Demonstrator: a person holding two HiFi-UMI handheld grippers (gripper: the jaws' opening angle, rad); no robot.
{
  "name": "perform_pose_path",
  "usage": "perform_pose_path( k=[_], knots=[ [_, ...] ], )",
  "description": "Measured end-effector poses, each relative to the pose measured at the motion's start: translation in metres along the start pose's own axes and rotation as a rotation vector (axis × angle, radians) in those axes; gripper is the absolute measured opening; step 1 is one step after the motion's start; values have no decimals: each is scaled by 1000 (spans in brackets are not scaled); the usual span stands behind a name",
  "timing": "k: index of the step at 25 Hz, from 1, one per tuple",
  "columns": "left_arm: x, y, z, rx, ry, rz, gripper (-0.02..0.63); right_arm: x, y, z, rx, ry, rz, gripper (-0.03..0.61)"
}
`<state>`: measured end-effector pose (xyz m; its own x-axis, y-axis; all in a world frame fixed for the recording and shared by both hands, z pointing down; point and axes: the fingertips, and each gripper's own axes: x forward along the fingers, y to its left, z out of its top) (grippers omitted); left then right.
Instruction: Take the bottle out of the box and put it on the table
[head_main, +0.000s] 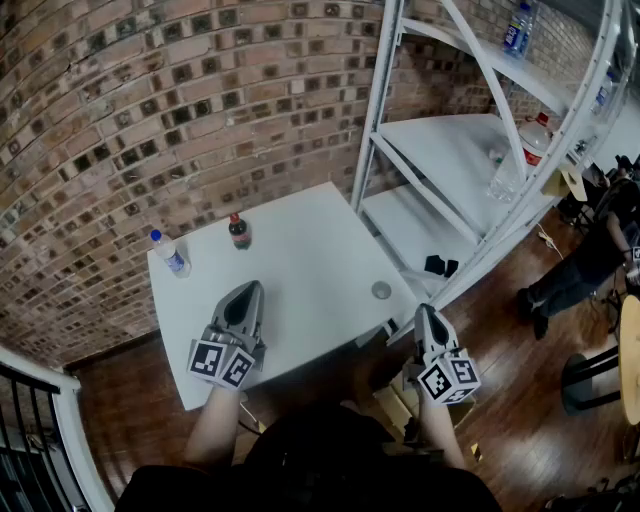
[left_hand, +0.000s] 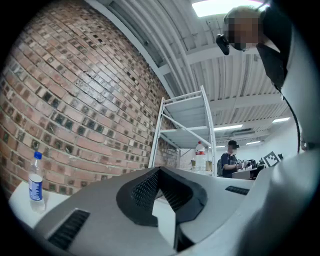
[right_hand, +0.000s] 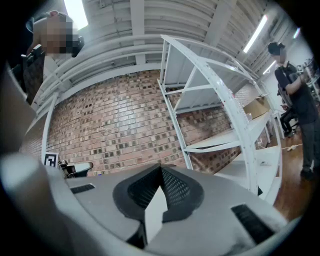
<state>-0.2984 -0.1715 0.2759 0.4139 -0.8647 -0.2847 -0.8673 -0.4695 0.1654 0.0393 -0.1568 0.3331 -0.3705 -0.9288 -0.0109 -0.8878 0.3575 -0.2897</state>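
Both pinched closed, empty: left hand-held gripper (head_main: 243, 295) over the table (head_main: 310, 250), right hand-held gripper (head_main: 428, 315) nearer what looks like the box (head_main: 393, 405) down below. Can't see a bottle inside.

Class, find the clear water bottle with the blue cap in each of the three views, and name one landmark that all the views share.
Head view: the blue-capped bottle stands upright at the far left corner of the white table.
Left gripper view: the bottle is at the lower left, in front of the brick wall.
Right gripper view: not visible.
Shared landmark: the white shelf rack, in all three views.
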Motion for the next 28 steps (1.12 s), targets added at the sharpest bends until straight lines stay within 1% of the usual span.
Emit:
perform_pose_path(
  k=[3, 6, 9, 13, 17, 21, 28],
  knots=[
    [0, -6, -3, -10, 0, -30, 3, -20, -3, -1, -7, -10, -39, 5],
    [8, -19, -11, -21, 17, -86, 3, -48, -9, -1, -29, -20, -105, 5],
    [21, -41, -23, -40, 42, -166, 3, -88, -18, -4, -39, -34, -198, 5],
    [39, -78, -39, -66, 76, -282, 3, -143, -36, -8, -17, -64, -330, 5],
    [51, -122, -53, -85, 108, -391, 3, -187, -50, -14, 4, -80, -426, 5],
    [56, -167, -73, -102, 137, -477, 3, -221, -63, -19, 14, -95, -486, 5],
    [75, -245, -94, -121, 153, -593, 3, -270, -105, -9, 11, -115, -565, 5]
  ],
)
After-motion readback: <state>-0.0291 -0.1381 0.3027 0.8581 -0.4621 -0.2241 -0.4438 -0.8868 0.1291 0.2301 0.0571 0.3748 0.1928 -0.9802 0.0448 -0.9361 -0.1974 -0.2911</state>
